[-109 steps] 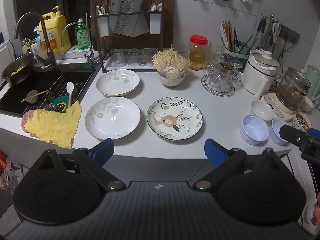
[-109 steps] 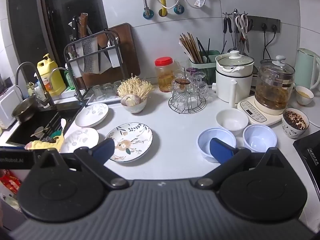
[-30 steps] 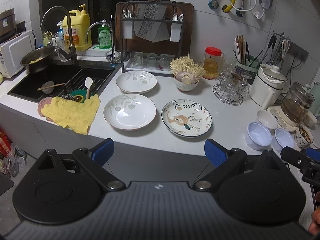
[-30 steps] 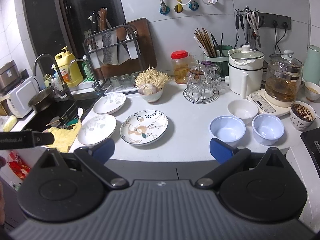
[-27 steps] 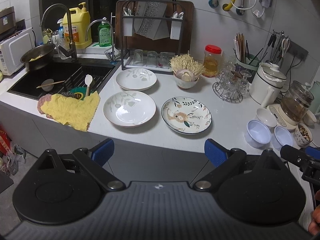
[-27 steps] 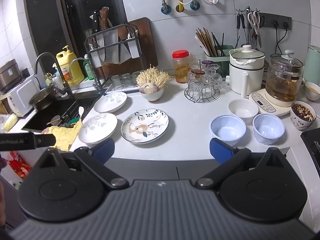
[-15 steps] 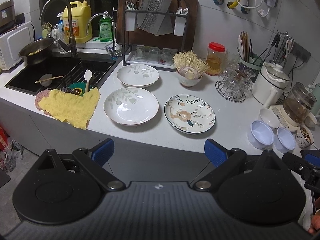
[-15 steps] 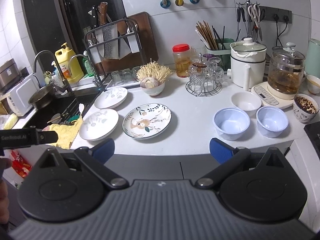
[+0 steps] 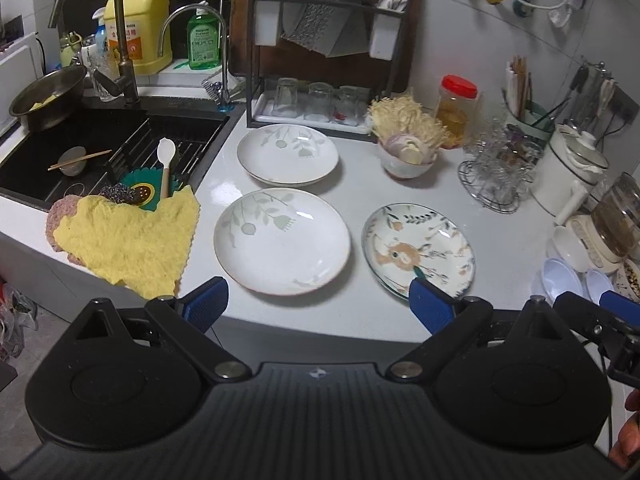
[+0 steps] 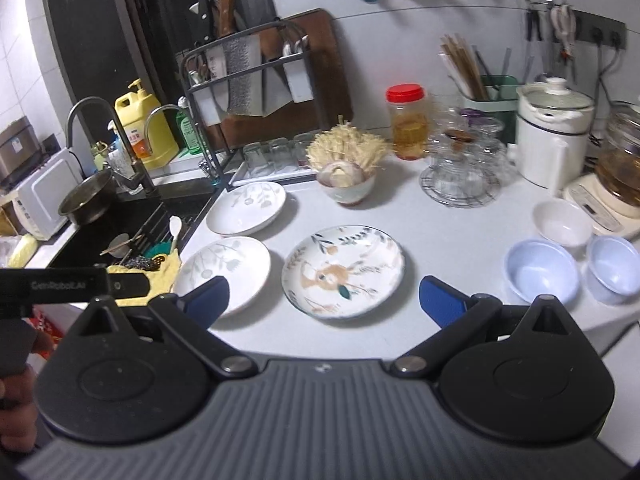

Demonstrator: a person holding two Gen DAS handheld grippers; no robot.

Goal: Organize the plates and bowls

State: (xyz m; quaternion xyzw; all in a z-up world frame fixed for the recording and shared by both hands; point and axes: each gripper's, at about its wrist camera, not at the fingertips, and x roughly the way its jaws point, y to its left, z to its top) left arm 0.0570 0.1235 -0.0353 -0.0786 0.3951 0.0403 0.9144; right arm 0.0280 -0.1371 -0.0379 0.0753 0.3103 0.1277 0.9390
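Three plates lie on the white counter [image 9: 400,176]: a white leaf-print plate [image 9: 282,240] at the front, a second white plate [image 9: 287,153] behind it, and a flower-patterned plate [image 9: 420,250] to the right. Two pale blue bowls [image 10: 542,270] [image 10: 616,262] and a small white bowl [image 10: 562,224] sit at the right. My left gripper [image 9: 318,304] is open, empty, just short of the counter edge before the front white plate. My right gripper [image 10: 324,300] is open and empty, hovering over the near edge of the flower-patterned plate [image 10: 344,270].
A black sink [image 9: 92,148] with a yellow cloth [image 9: 124,240] over its edge is at left. A knife and glass rack [image 9: 320,60], a bowl of enoki mushrooms [image 9: 406,148], a glass stand [image 9: 496,176] and kettles [image 10: 554,136] line the back.
Both grippers have moved forward and closer to the counter, so the plates look larger and nearer. Both have stayed open, and no dish has moved.
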